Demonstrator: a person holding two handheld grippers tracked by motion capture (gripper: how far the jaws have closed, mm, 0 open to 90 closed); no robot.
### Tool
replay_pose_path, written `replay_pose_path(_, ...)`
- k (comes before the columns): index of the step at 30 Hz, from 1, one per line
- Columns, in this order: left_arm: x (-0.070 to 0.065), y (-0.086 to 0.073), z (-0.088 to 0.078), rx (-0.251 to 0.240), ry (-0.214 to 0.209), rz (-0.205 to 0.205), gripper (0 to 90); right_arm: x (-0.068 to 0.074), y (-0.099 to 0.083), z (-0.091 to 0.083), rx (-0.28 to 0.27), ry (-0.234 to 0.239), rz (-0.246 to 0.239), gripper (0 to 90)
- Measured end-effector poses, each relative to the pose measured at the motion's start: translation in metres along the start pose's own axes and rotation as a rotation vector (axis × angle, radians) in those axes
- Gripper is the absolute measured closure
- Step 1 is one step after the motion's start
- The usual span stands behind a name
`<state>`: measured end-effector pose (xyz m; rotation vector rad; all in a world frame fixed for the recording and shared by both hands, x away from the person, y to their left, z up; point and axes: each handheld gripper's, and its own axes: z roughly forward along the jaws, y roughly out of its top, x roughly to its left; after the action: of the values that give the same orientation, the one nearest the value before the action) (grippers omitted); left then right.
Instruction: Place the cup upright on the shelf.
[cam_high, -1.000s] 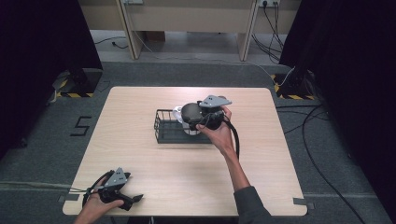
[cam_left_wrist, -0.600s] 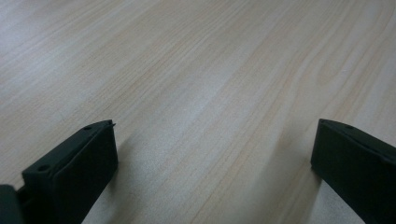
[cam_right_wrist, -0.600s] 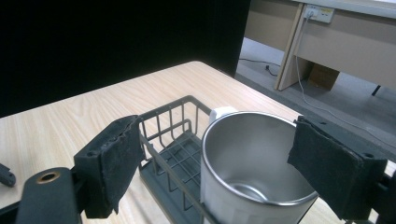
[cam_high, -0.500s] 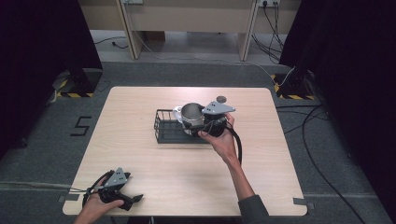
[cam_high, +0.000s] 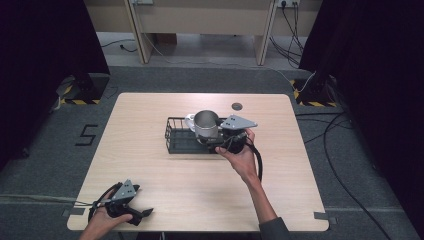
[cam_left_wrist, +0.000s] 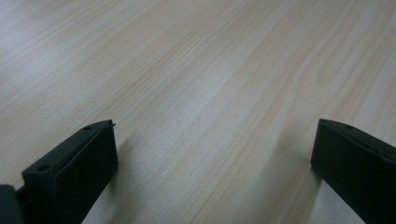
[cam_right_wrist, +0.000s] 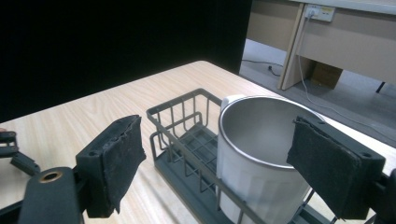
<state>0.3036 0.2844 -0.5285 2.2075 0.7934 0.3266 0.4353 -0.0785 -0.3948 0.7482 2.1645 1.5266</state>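
Since a second ago, my right gripper (cam_high: 216, 142) has slid toward 3 o'clock, off the top of the steel cup (cam_high: 206, 124), so I now see the cup's open mouth from above. Its fingers have just been closing, yet in the right gripper view (cam_right_wrist: 210, 140) they stand well apart. One pad (cam_right_wrist: 114, 154) sits at 9 o'clock outside the basket wall, clear of the cup (cam_right_wrist: 252, 154). The other pad (cam_right_wrist: 331, 158) overlaps the cup's rim at 3 o'clock; I cannot tell whether it touches. Nothing is gripped.

The cup stands upright in the 3 o'clock end of the black wire basket (cam_high: 175, 137), near the middle of the surface (cam_high: 150, 110). A white dish (cam_high: 190, 120), mostly hidden, lies just beside it at 10 o'clock.

My left gripper (cam_high: 145, 214) has not moved. It rests at the 7 o'clock corner of the surface, fingers wide apart over bare wood (cam_left_wrist: 212, 154), holding nothing.
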Motion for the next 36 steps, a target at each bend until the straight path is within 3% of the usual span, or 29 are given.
replay_pose_path(17, 0.0, 0.0, 0.0, 0.0, 0.0, 0.0, 0.0, 0.01, -0.015, -0.019, -0.011, 0.007, 0.019, 17.9)
replay_pose_path(36, 0.0, 0.0, 0.0, -0.001, 0.002, -0.001, 0.0, 0.022, -0.064, -0.055, 0.018, -0.024, 0.059, 18.3)
